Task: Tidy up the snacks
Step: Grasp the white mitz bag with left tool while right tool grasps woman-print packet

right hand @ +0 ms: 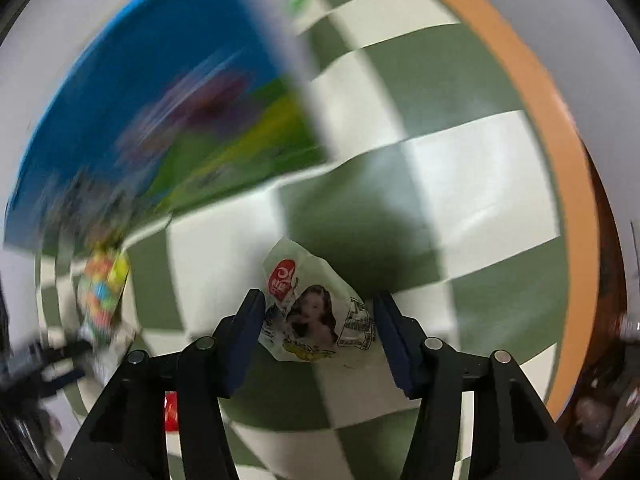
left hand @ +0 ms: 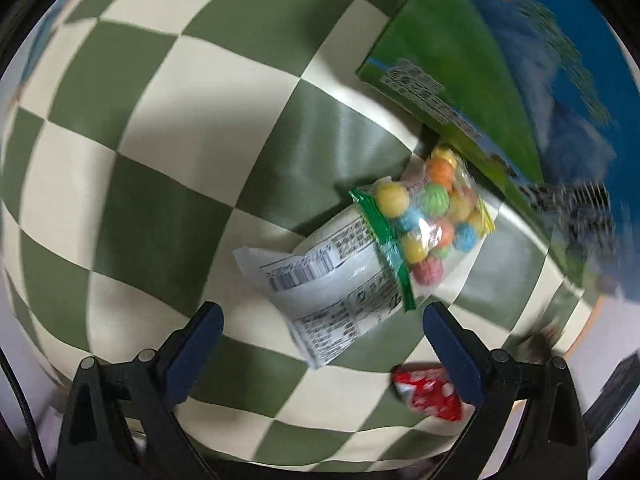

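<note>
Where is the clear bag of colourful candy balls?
In the left wrist view, the clear bag of colourful candy balls lies right of centre on the checkered tablecloth, beside the green-and-blue box.

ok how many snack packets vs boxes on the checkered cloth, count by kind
Snack packets: 3 — candy-ball bag, red packet, pale green packet
Boxes: 1 — blue and green box
Total: 4

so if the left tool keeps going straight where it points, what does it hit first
Probably the candy bag, its white printed end lying between the open left tool fingers, on the checkered cloth.
</note>
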The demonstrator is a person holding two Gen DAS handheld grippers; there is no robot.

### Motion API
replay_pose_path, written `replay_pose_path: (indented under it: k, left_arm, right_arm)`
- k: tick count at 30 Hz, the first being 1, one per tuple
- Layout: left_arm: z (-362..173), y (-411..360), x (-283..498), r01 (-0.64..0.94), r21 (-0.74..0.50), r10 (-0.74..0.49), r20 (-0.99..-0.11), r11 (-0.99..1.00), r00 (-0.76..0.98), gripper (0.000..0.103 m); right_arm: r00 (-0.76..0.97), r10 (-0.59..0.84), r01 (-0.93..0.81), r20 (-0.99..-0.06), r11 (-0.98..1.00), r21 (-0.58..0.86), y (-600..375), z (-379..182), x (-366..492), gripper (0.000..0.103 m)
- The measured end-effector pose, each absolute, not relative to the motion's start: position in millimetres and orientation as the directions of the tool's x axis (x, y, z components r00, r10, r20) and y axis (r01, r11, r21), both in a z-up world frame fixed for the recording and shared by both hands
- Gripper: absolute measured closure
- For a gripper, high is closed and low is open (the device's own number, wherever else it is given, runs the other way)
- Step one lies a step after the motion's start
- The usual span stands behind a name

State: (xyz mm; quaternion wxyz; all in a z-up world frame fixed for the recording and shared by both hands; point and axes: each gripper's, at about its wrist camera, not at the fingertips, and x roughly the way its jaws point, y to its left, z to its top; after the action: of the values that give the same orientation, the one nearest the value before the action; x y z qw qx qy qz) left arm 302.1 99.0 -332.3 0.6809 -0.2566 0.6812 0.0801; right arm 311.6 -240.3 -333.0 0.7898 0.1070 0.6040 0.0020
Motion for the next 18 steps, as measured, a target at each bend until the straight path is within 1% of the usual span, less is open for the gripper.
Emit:
replay_pose_path:
  k: [2,3,4,5,7,8,10,13,16,18]
  left_arm:
    - [-334.8,98.8,305.5,-0.472,-0.234,-0.228,-0.971,0.850,0.072,0.001]
    - [-335.6,96.7,308.1,-0.467,-0.231,-0.214,-0.973,0.854,0.089,0.005]
    - [-335.9,95.1,310.5,-0.460,-0.228,-0.205,-0.974,0.858,0.099,0.015]
    - [-336.2,91.7,312.0,-0.444,-0.218,-0.189,-0.976,0.869,0.108,0.021]
    - [-332.6,84.5,312.3,-0.396,-0.185,-0.149,-0.982,0.899,0.120,0.030]
    - [-329.7,80.7,310.6,-0.362,-0.164,-0.127,-0.984,0.918,0.125,0.032]
    - [-327.1,72.4,302.5,-0.299,-0.138,-0.108,-0.987,0.944,0.115,0.041]
    - [-333.8,59.4,283.0,-0.153,-0.101,-0.095,-0.994,0.983,0.045,0.040]
    - [-334.1,46.0,266.0,-0.003,-0.017,-0.017,-1.000,1.000,0.009,0.040]
    - [-329.5,35.9,258.4,0.067,0.031,0.031,-0.999,0.997,0.013,0.040]
  right_arm:
    - [0.266,0.126,0.083,-0.956,0.985,0.153,-226.0,-334.5,304.2,0.044]
    - [0.261,0.127,0.064,-0.957,0.987,0.148,-220.2,-336.0,301.5,0.044]
    - [0.252,0.134,0.047,-0.958,0.987,0.151,-214.9,-337.8,299.3,0.044]
    - [0.241,0.143,0.032,-0.960,0.987,0.155,-211.0,-339.1,297.7,0.044]
    - [0.227,0.156,0.011,-0.961,0.987,0.162,-207.2,-339.8,295.7,0.044]
    - [0.220,0.161,0.002,-0.962,0.986,0.166,-206.1,-340.1,293.5,0.044]
    - [0.199,0.175,-0.018,-0.964,0.984,0.175,-202.9,-340.1,288.3,0.044]
    - [0.174,0.190,-0.029,-0.966,0.982,0.188,-197.6,-342.5,281.0,0.044]
    - [0.166,0.197,-0.026,-0.966,0.980,0.196,-198.5,-346.6,277.3,0.044]
    - [0.165,0.201,-0.019,-0.965,0.979,0.201,-198.8,-347.8,277.7,0.044]
